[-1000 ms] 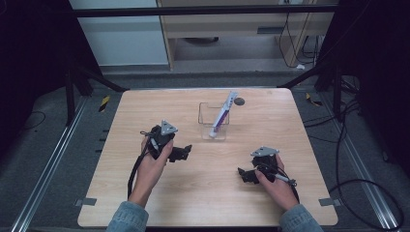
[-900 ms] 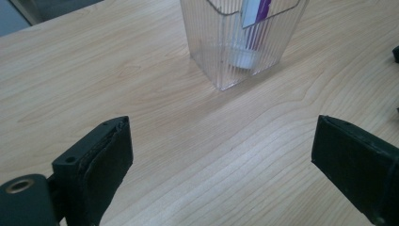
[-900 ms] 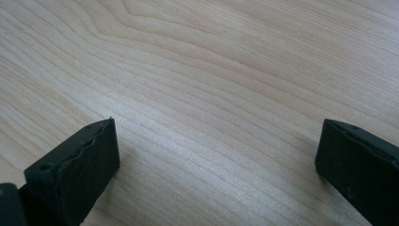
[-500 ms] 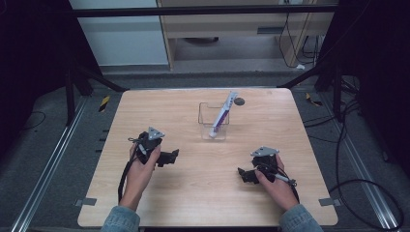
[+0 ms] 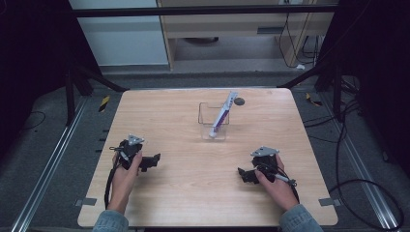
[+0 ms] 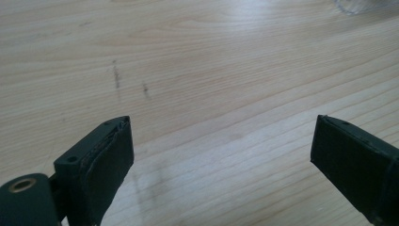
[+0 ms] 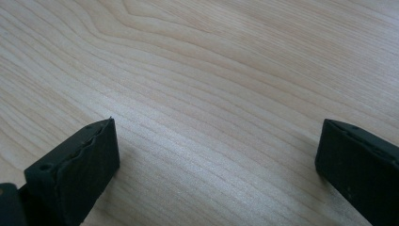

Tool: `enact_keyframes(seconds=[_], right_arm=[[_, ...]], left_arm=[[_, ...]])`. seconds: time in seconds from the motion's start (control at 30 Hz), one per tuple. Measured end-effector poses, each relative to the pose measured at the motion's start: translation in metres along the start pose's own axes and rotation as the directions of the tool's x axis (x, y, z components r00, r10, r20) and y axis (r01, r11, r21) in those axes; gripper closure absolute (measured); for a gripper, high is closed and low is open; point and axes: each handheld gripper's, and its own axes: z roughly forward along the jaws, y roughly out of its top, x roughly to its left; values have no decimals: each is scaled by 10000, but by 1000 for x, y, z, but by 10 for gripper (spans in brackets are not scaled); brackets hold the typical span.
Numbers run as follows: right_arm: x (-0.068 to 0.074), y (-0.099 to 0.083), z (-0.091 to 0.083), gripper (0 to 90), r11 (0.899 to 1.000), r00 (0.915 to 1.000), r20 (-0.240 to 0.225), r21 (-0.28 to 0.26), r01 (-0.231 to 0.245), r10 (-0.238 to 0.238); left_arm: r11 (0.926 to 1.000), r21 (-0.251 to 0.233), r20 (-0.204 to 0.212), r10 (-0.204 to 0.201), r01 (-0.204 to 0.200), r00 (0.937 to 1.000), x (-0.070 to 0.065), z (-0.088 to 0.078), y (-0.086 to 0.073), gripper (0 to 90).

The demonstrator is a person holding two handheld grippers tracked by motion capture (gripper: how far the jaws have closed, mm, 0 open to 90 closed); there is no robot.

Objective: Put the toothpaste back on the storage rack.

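Wooden bench (image 5: 193, 193), two idle tools, one tube already set in its holder.

Both the left tool (image 5: 153, 160) and the right tool (image 5: 241, 173) are held low over bare wood, jaws spread wide and empty. A white-and-purple tube (image 5: 222, 117) is seen leaning in the clear container (image 5: 213, 121) at mid-bench, well apart from both. Judged a rest between steps; any next move would call for a forward reach toward the container.

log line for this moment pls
left gripper: open, empty, low over table | right gripper: open, empty | tube: leaning in clear holder
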Motion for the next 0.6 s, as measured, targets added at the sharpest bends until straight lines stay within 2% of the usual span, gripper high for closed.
enact_keyframes(seconds=[0.23, 0.27, 0.47, 0.6], right_arm=[[0, 0, 0, 5, 10000, 10000, -3, -1, -2, 2], [0, 0, 0, 5, 10000, 10000, 0, -2, -1, 1], [0, 0, 0, 5, 10000, 10000, -2, 0, -1, 1], [0, 0, 0, 5, 10000, 10000, -3, 0, -3, 3]], left_arm=[[9993, -98, -268, -370, 367, 9990, 14, 2, -15, 69], [9989, 33, -417, -476, 478, 9980, 21, 2, -20, 69], [9972, 57, -654, -746, 751, 9951, 34, 0, -24, 69], [9975, 67, -686, -700, 706, 9952, 39, 0, -22, 69]])
